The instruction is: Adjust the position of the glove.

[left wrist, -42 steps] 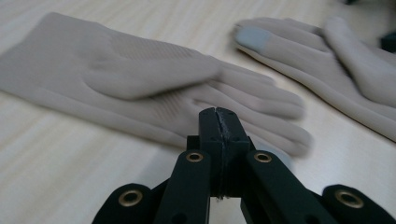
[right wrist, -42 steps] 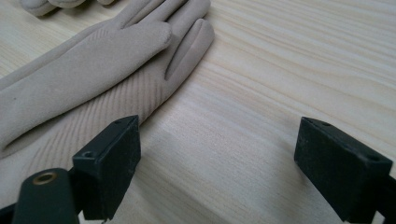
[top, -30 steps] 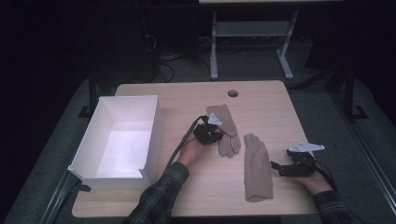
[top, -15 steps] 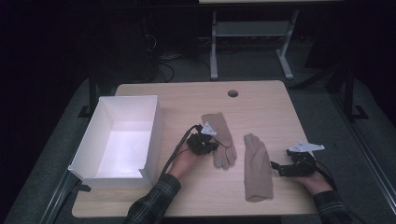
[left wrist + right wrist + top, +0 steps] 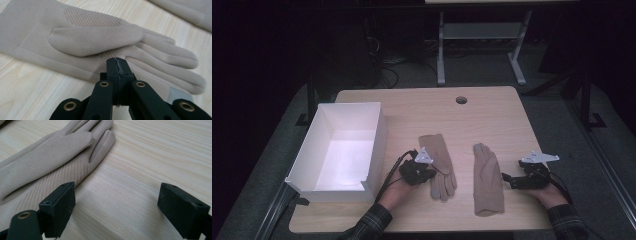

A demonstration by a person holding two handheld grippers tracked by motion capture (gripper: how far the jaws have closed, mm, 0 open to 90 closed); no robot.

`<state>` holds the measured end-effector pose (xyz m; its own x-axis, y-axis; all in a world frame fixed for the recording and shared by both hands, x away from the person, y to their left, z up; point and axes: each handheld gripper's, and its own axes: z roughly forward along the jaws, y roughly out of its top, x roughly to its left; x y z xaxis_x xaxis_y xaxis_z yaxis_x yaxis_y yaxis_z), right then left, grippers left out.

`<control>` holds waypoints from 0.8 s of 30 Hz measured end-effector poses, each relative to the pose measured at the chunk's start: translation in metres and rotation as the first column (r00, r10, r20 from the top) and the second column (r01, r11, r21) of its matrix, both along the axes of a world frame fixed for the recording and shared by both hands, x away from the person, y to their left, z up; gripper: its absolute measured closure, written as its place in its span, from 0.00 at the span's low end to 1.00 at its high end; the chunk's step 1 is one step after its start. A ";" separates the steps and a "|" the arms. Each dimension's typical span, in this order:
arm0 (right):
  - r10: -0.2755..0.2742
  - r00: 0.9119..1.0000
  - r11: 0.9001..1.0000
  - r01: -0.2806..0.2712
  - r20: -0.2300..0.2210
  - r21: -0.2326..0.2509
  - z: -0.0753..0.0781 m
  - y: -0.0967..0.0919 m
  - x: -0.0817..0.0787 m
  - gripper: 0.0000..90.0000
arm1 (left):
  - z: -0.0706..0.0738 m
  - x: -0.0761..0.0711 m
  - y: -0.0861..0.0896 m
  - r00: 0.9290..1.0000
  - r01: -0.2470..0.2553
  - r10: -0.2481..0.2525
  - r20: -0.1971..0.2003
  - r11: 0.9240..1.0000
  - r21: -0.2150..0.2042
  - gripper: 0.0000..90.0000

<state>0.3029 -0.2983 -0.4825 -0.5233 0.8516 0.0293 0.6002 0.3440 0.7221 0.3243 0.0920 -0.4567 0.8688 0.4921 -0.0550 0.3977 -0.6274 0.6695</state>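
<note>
High view: left hand-held gripper (image 5: 428, 174), jaws shut tight on the left glove (image 5: 439, 165), which lies lengthwise toward the counter's (image 5: 412, 107) near edge.

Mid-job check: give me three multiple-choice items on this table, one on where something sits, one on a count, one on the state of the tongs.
1. Where is the white box?
A. on the table's left side
B. on its right side
C. on the floor

2. How many beige gloves lie on the table?
A. one
B. two
C. four

3. How do the tongs stand?
A. both open
B. left open, right shut
C. left shut, right open

Key:
1 A, the high view shows the box left of both gloves.
2 B, one glove lies by the left tongs and a second glove by the right tongs.
3 C, the left gripper view shows the jaws pressed together with the glove lying beyond them; the right gripper view shows bare wood between wide jaws.
</note>
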 end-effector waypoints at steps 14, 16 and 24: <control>-0.001 1.000 1.000 0.001 0.001 0.001 0.000 0.001 0.000 0.16 | 0.001 -0.040 0.013 0.995 0.073 -0.075 -0.062 0.997 -0.032 0.99; 0.000 1.000 1.000 0.000 0.002 0.001 0.000 0.001 0.000 0.16 | 0.000 -0.041 0.006 0.995 0.089 -0.090 -0.053 0.996 -0.027 0.99; 0.002 1.000 1.000 -0.002 0.003 0.001 0.000 0.001 0.000 0.16 | -0.003 -0.038 -0.022 0.987 0.155 -0.156 -0.050 0.988 -0.008 0.99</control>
